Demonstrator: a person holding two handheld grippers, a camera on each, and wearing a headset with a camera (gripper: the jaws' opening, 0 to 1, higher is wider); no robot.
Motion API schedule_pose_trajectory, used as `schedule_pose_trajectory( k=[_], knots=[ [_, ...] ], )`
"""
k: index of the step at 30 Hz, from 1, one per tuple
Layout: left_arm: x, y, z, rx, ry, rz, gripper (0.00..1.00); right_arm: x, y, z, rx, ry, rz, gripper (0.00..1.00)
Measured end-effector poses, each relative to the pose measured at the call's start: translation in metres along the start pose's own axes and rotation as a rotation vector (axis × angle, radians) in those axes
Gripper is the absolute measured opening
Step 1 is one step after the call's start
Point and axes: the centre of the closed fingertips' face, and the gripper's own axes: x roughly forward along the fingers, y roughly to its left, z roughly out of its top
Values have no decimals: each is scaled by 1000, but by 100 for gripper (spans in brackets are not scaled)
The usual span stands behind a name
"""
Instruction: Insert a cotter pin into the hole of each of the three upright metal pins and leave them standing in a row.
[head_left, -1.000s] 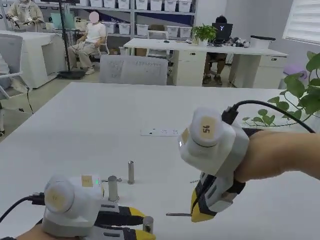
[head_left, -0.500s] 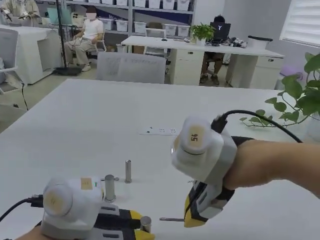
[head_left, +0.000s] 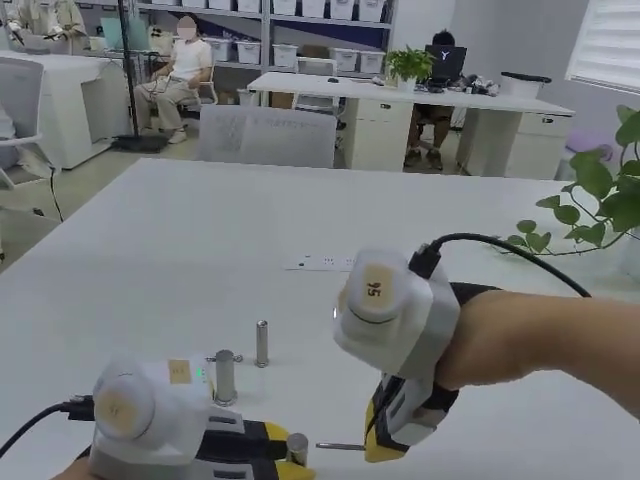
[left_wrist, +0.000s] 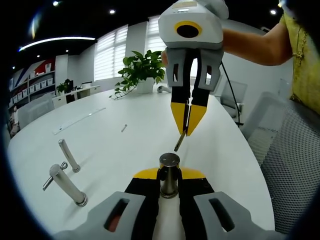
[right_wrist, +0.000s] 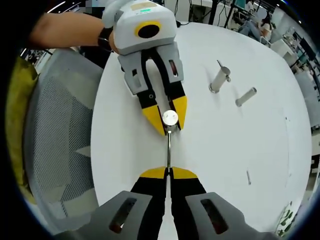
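Reference item: the clamped metal pin (head_left: 297, 446), which stood upright on the white table (head_left: 200, 250) at the near edge of the head view.

1. Left gripper (head_left: 285, 456): its yellow-tipped jaws were closed on the shaft of the clamped metal pin, one jaw on each side, with the pin's flat head clear above them.
2. Right gripper (head_left: 381, 451): it was positioned to the right of the clamped metal pin and faced it. Its jaws were pressed together on one end of the held cotter pin (head_left: 340, 446).
3. Held cotter pin: it lay roughly level and pointed at the clamped metal pin. Its free tip was just beside the upper part of that pin. Whether the tip had entered the hole could not be determined.
4. Second metal pin (head_left: 225, 375): it stood upright beyond the clamped metal pin and to its left. The seated cotter pin (left_wrist: 61, 166) passed through its upper end.
5. Third metal pin (head_left: 262, 343): it stood upright farther beyond the clamped metal pin, near the second.
6. Loose cotter pin (right_wrist: 248, 176): it lay flat on the table, well apart from the clamped metal pin.
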Motion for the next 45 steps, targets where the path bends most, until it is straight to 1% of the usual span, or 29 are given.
schedule_pose_trajectory(
  k=[12,36,41,45],
  knots=[
    [0,0,0,-7,2,26,12,5,-2,3,-2,9,-3,2],
    [-1,0,0,-5,8,34,12,7,1,5,2,15,4,2],
    [-1,0,-1,-5,9,34,12,6,1,8,2,8,4,2],
    [-1,0,-1,-4,9,35,12,6,2,9,0,11,6,2]
  ],
)
